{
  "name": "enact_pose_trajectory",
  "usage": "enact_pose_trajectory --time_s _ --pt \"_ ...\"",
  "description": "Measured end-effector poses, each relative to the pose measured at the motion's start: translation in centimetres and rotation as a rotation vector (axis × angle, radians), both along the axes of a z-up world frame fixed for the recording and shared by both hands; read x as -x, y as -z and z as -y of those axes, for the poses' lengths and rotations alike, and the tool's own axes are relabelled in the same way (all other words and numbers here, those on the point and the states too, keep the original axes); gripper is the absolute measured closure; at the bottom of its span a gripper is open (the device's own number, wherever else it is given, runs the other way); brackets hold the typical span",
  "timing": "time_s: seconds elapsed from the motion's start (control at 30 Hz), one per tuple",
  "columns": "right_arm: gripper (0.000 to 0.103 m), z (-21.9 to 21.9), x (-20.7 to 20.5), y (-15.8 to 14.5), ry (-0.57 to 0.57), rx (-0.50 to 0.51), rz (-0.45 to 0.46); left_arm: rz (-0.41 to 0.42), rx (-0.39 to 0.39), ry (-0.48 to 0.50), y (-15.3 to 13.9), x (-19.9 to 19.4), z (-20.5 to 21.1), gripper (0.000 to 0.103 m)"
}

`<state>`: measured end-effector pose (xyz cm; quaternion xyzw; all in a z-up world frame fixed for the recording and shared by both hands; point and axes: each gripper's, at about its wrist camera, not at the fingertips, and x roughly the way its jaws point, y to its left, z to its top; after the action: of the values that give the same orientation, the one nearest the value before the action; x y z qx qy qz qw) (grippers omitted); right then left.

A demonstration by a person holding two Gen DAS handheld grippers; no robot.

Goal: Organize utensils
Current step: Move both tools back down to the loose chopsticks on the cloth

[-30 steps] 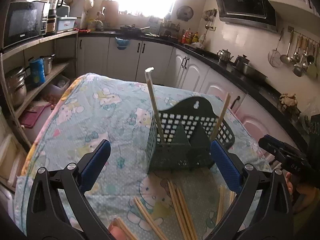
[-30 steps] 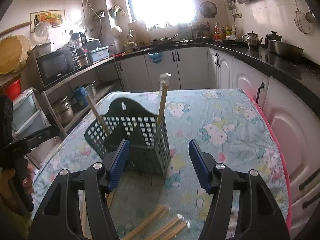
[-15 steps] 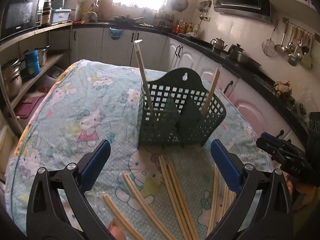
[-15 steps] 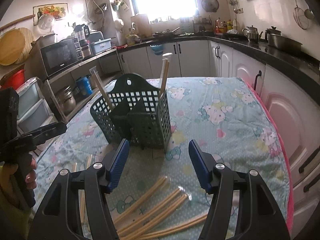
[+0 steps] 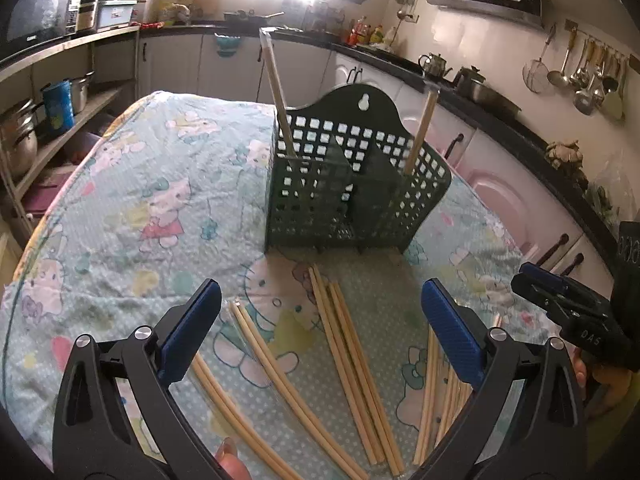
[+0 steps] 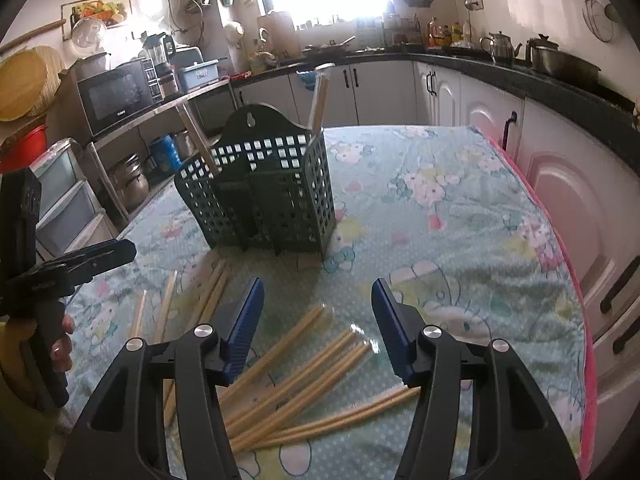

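A dark green perforated utensil holder (image 5: 352,184) stands on the table, also in the right wrist view (image 6: 264,204). Two wrapped chopstick pairs stand in it, one at its left (image 5: 278,96), one at its right (image 5: 420,132). Several bamboo chopsticks (image 5: 352,356) lie loose on the cloth in front of it, also in the right wrist view (image 6: 304,372). My left gripper (image 5: 320,328) is open and empty above the loose chopsticks. My right gripper (image 6: 318,328) is open and empty above them too; it also shows at the right of the left wrist view (image 5: 560,300).
The table has a Hello Kitty cloth (image 5: 140,208) with a pink edge (image 6: 560,240) on its right side. Kitchen cabinets (image 6: 500,120) and a black counter run behind and to the right. Shelves with pots (image 5: 24,128) stand to the left.
Both grippers have pulled back from the holder and tilted down, so more of the loose chopsticks show in front of it. Both stay open and empty.
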<state>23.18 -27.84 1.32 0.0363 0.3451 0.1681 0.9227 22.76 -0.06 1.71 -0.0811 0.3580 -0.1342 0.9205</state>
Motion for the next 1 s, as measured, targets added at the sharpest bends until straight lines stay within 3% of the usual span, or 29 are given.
enact_pose_trajectory --time_s 0.5,0.73,1.0 --pt "0.062 1.2 0.5 4.1 0.005 0.017 -0.122 -0.115 -0.036 0.065 3.5 0.4 2.2 0.012" --pt "0.069 1.8 -0.5 5.8 0.025 -0.002 -0.181 -0.179 -0.062 0.087 5.1 -0.1 2.9 0.044" --pt "0.075 2.2 -2.0 7.2 0.04 -0.032 -0.239 -0.223 -0.032 0.058 6.1 -1.8 1.7 0.054"
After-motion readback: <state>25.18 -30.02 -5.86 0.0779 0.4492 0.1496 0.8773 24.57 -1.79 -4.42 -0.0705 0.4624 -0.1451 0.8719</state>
